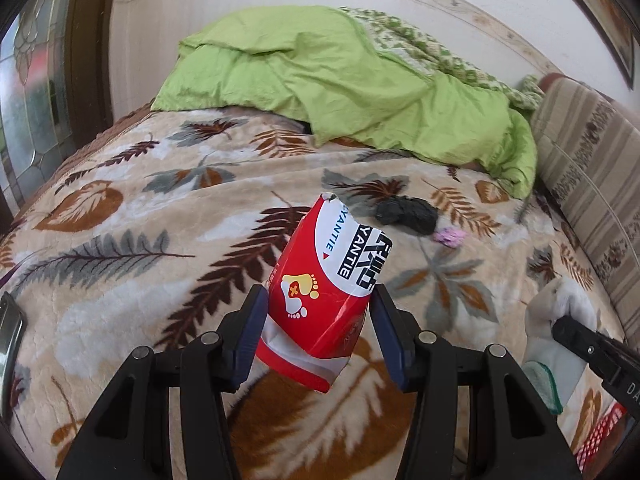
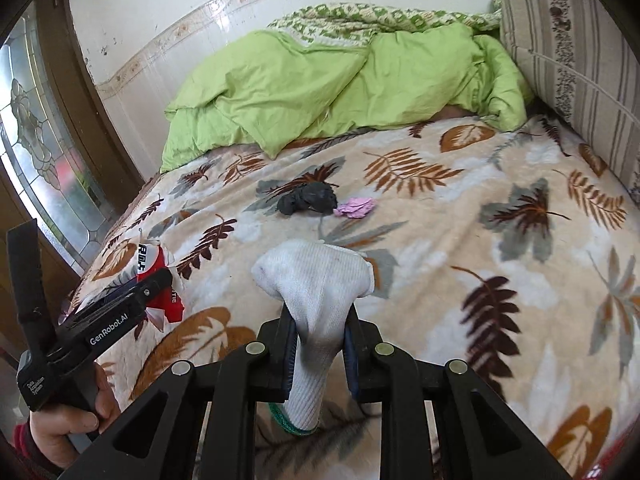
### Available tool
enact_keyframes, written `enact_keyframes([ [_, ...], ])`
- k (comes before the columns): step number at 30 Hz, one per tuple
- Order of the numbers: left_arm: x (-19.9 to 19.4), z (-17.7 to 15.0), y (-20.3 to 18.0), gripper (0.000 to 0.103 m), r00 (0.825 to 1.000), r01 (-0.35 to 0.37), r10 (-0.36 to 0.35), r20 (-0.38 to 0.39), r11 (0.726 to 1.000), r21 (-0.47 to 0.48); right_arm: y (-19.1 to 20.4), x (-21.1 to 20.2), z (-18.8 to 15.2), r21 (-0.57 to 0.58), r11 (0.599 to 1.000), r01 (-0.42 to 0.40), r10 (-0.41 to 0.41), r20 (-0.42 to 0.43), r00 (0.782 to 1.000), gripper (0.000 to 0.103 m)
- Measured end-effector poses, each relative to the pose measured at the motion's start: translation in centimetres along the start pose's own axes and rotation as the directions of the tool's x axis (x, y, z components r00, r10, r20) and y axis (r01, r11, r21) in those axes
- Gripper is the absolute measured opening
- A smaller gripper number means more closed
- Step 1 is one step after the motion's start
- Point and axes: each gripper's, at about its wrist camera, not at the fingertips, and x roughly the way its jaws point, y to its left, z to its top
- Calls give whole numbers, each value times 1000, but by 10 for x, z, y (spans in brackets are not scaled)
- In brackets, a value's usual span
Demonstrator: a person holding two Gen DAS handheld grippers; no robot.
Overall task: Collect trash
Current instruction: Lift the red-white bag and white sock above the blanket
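Observation:
My left gripper [image 1: 320,308] is shut on a torn red and white packet [image 1: 324,288], held up above the leaf-patterned blanket [image 1: 132,248]. My right gripper [image 2: 320,320] is shut on a white sock [image 2: 316,280] with a green cuff, also lifted off the bed. Each gripper shows in the other's view: the sock [image 1: 560,320] at the right edge, the packet [image 2: 160,280] at the left with a hand below it. A crumpled black wad [image 1: 406,214] [image 2: 308,198] and a small pink scrap [image 1: 450,237] [image 2: 355,207] lie side by side on the blanket, beyond both grippers.
A rumpled green duvet [image 1: 320,80] [image 2: 320,84] fills the far end of the bed. A striped cushion [image 1: 592,184] [image 2: 580,56] lines the right side. A patterned glass door [image 2: 36,152] stands to the left. A dark flat object [image 1: 10,332] lies at the left edge.

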Motion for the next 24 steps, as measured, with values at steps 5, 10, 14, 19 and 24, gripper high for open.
enact_keyframes([
  [5, -30, -27, -27, 52, 999, 41, -41, -10, 996, 82, -13, -26, -16, 19, 1000, -8, 8, 7, 1000, 21],
  [10, -55, -49, -34, 52, 1000, 22, -22, 1, 994, 111, -21, -40, -23, 42, 999, -5, 4, 32, 999, 21],
  [14, -66, -60, -37, 52, 999, -26, 22, 31, 992, 121, -17, -48, -26, 21, 1000, 7, -8, 66, 998, 21],
  [19, -66, -63, -35, 52, 997, -63, 57, 51, 989, 131, -13, -50, -27, -9, 1000, 21, -20, 84, 996, 21],
  [24, -65, -64, -32, 52, 997, -71, 65, 52, 989, 127, -18, -54, -28, 20, 1000, 23, -24, 92, 995, 21],
])
